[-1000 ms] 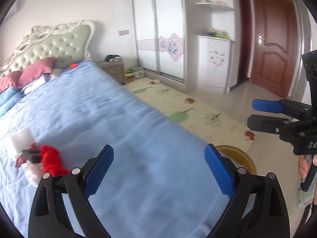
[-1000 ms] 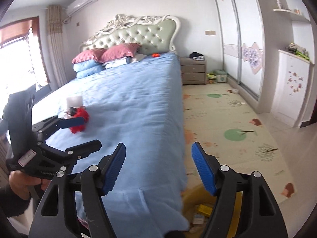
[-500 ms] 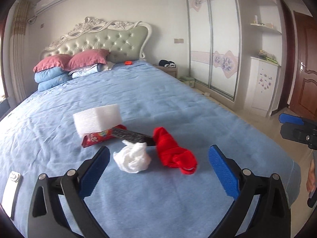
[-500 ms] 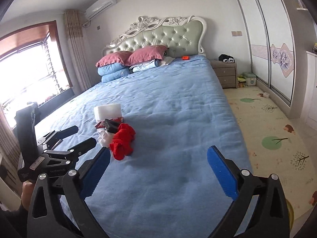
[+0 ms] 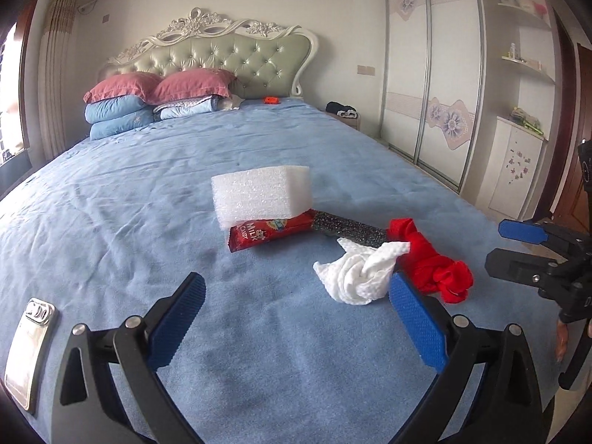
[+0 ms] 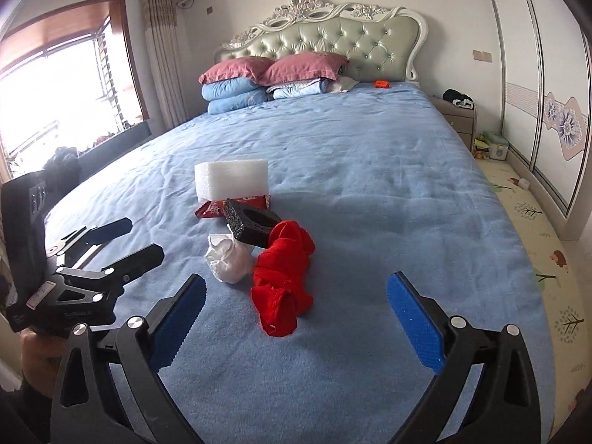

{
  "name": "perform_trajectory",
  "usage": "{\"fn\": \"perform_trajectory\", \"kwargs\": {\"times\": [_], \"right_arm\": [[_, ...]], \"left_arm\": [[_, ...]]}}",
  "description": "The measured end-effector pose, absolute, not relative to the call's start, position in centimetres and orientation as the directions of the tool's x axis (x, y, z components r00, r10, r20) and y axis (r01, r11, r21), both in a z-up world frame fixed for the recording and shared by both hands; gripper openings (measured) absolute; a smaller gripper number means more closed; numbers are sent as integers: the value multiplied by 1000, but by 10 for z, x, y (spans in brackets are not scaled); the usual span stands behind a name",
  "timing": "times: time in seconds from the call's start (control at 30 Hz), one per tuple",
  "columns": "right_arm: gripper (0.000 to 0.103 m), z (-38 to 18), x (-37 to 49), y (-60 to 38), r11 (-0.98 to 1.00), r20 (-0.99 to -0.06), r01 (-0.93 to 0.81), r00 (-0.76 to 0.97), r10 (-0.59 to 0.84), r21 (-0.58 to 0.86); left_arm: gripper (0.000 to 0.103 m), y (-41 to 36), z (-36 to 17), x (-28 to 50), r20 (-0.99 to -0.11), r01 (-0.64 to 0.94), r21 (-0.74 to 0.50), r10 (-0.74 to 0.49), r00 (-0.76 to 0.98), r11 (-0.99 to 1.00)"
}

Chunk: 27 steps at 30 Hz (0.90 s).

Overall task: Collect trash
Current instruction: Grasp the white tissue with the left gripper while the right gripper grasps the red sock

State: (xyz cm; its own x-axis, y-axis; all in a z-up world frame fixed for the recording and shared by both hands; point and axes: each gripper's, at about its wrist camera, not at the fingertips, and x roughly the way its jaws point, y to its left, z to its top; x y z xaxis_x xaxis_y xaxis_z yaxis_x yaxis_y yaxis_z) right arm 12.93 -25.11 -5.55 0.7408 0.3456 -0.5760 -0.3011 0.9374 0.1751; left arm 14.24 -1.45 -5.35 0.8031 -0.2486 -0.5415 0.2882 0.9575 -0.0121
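Both grippers point downward over the near end of the bed (image 5: 259, 148), each with its jaws spread wide and nothing between them. The left gripper (image 5: 296, 322) sits just short of the crumpled tissue (image 5: 360, 272), whose near edge lies close to its right pad. The right gripper (image 6: 294, 323) faces the red cloth (image 6: 283, 277), whose near end lies between the lines of its pads but untouched. In the right wrist view the left gripper shows at the left edge, held by a hand (image 6: 35, 355) below it.

The trash sits in one cluster around the tissue: the red cloth just beside it on the right, a black foam piece (image 6: 251, 225) touching both behind, a red candy wrapper (image 5: 272, 231) further back, and a white foam block (image 5: 261, 196) resting on the wrapper. A shiny metal item (image 5: 27, 355) lies well to the left of the tissue, near the bed's edge.

Beyond the cluster the blue cover is bare up to the pillows (image 5: 155, 92). Right of the cloth the bed runs open to its side edge, then a floor mat (image 6: 536, 240).
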Motion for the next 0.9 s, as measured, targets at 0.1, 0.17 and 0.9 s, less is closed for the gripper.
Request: {"fn": "perform_trajectory", "kwargs": {"times": [0.1, 0.17, 0.9], "right_arm": [[93, -63, 143, -235, 949, -623, -295, 723, 299, 112], [80, -70, 149, -226, 957, -652, -281, 713, 258, 72], [36, -62, 143, -263, 910, -615, -308, 671, 415, 278]], "left_arm": [[99, -15, -57, 144, -551, 303, -19, -263, 792, 953], [99, -17, -59, 147, -556, 310, -15, -266, 788, 951], [96, -70, -79, 191, -680, 383, -33, -301, 669, 923]]}}
